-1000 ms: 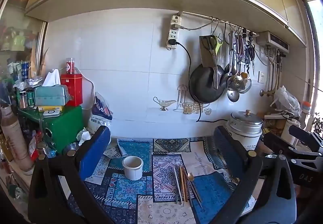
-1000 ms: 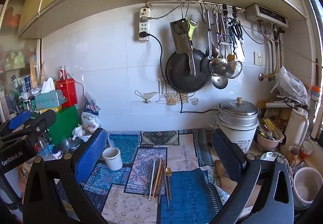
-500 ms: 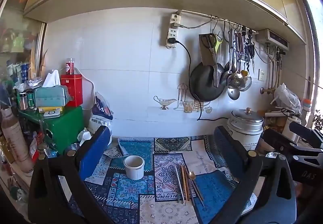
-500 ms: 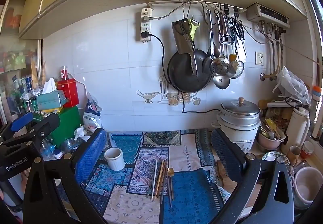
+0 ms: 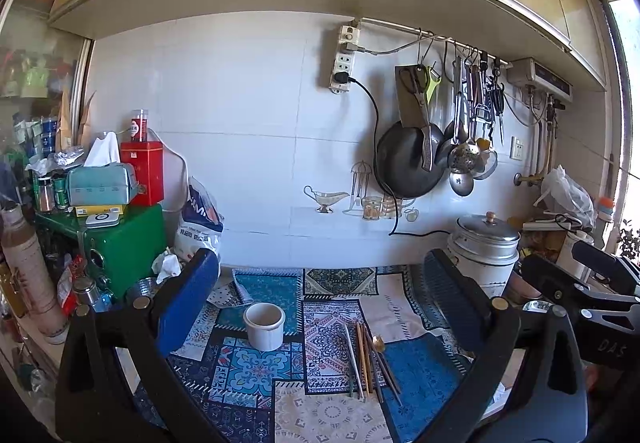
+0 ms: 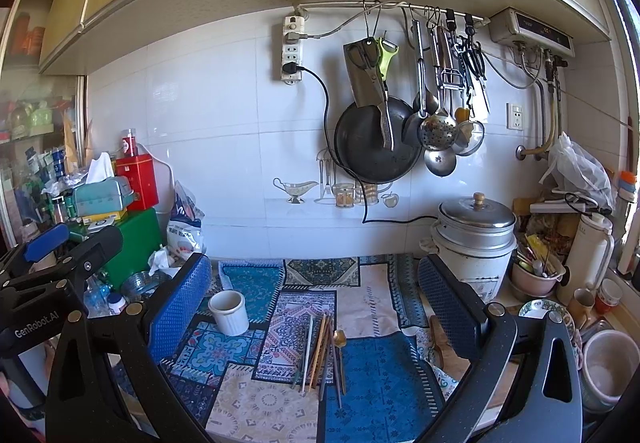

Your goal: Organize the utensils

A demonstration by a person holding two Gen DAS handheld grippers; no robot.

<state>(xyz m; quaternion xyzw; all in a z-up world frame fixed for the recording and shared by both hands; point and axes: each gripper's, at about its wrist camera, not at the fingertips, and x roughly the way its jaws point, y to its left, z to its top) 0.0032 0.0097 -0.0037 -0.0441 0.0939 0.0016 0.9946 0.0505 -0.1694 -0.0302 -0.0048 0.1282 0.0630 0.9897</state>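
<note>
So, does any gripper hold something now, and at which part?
Nothing is held: the left gripper and right gripper are both open and empty.

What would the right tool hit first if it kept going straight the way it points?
Probably the white tiled wall: the open right tool aims level, above the chopsticks and spoon on the mat. Depth is unclear.
</note>
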